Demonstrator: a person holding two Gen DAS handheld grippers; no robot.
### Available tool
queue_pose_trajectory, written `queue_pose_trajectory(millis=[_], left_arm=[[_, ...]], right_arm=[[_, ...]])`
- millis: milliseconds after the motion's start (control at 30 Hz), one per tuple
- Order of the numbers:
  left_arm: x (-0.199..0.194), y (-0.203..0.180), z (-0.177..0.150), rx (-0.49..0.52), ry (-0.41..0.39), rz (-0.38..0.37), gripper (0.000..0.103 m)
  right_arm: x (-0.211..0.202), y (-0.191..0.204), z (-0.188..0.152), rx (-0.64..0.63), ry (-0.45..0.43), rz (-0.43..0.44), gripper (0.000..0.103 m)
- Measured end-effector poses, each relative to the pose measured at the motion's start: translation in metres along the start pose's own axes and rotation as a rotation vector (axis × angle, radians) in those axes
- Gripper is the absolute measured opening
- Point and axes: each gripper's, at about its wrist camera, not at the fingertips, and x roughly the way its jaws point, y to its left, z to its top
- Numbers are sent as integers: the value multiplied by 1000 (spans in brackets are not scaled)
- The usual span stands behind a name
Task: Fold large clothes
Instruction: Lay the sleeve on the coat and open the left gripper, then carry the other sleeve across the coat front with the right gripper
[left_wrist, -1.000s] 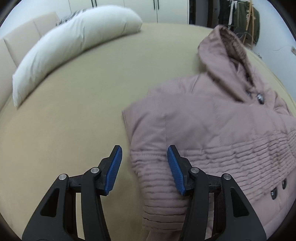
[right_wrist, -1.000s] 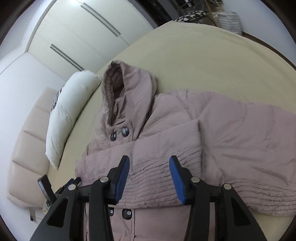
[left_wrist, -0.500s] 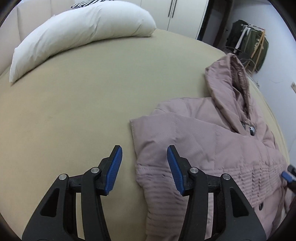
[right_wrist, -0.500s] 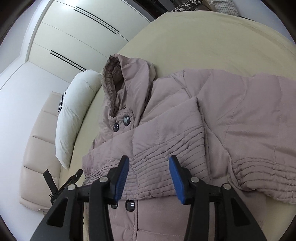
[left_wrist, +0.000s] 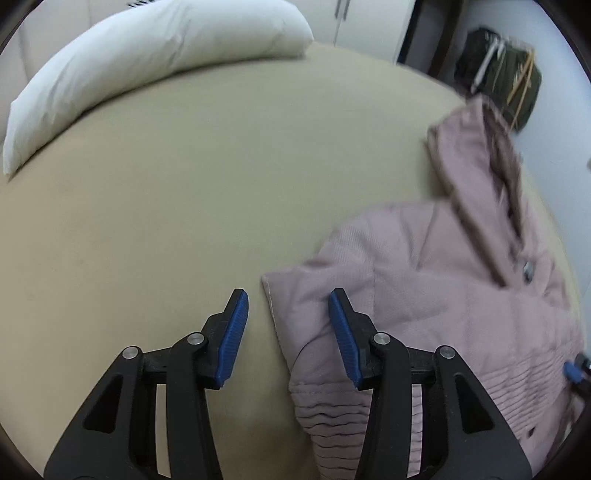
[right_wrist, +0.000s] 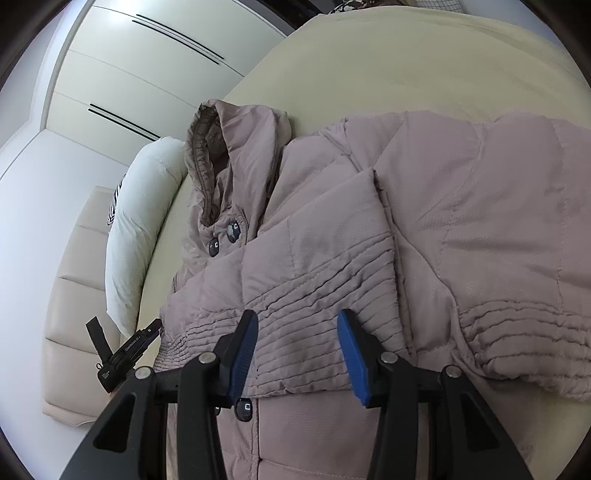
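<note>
The left gripper (left_wrist: 284, 328) has its two blue-padded fingers spread apart with nothing between them but bedding and the edge of cloth. Its left pad (left_wrist: 233, 334) sits over bare beige bed sheet (left_wrist: 184, 206). Its right pad (left_wrist: 341, 332) sits over the folded corner of a dusty-pink padded coat (left_wrist: 424, 295), though whether the pad touches the cloth cannot be told from this angle. The coat spreads away to the right of this gripper and is blurred there; its hood (left_wrist: 476, 162) reaches up and to the right, and its lower part is cut off by the frame and hidden behind the black gripper arms. Far ahead and to the left lies a long white pillow (left_wrist: 147, 55). A blue tip at the far right edge may be the other gripper.

The right gripper (right_wrist: 297, 350) is likewise spread wide, holding nothing. Directly beyond and between its fingers lies the coat's (right_wrist: 461, 206) folded-in sleeve (right_wrist: 325, 266), with ribbed stitching near its end. Ahead and to the left is the hood (right_wrist: 229, 147) with two dark buttons (right_wrist: 223, 238) at its base; another button (right_wrist: 244, 408) peeks out just beside the left finger. The second sleeve runs out to the right and is cut off at the frame edge. To the far left, the left gripper's black body (right_wrist: 122, 354) is partly visible past the coat's edge, near the pillow (right_wrist: 136, 229) and a padded headboard (right_wrist: 70, 295).
</note>
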Motion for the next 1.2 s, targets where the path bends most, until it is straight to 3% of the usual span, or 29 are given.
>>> queue_pose_trajectory(millis=[67, 133, 200, 333, 400, 467, 600, 667, 733, 800, 867, 1033, 1200], left_arm=[[12, -9, 0, 66, 30, 32, 45], [7, -11, 4, 66, 25, 46, 44], [-15, -7, 5, 15, -20, 16, 41], [-73, -10, -25, 22, -154, -8, 41], [-76, -22, -49, 81, -136, 1, 41], [-52, -28, -68, 131, -40, 14, 41], [-62, -18, -65, 41, -56, -16, 41], [-80, -25, -64, 64, -95, -20, 41], [-102, -32, -65, 73, -141, -44, 41], [-125, -38, -74, 49, -166, -109, 48], [-142, -51, -87, 37, -172, -162, 68], [-166, -80, -119, 11, -130, -278, 71], [-173, -104, -153, -22, -49, -354, 71]], right_arm=[[5, -1, -2, -6, 0, -11, 49], [4, -1, -1, -2, 1, -13, 49], [-2, 0, -1, 14, -1, -3, 49], [-19, 8, -8, 0, -20, 45, 49], [-19, 11, -14, -13, -10, 51, 53], [-9, 10, -20, -10, 30, 13, 57], [-16, 6, -29, 29, 30, 8, 57], [-45, 6, -34, 40, -41, 38, 60], [-89, -7, -47, 93, -167, 63, 77], [-129, -36, -66, 201, -277, 101, 87], [-170, -77, -94, 324, -378, 97, 87], [-250, -191, -155, 696, -582, 108, 88], [-283, -252, -167, 874, -694, 142, 87]])
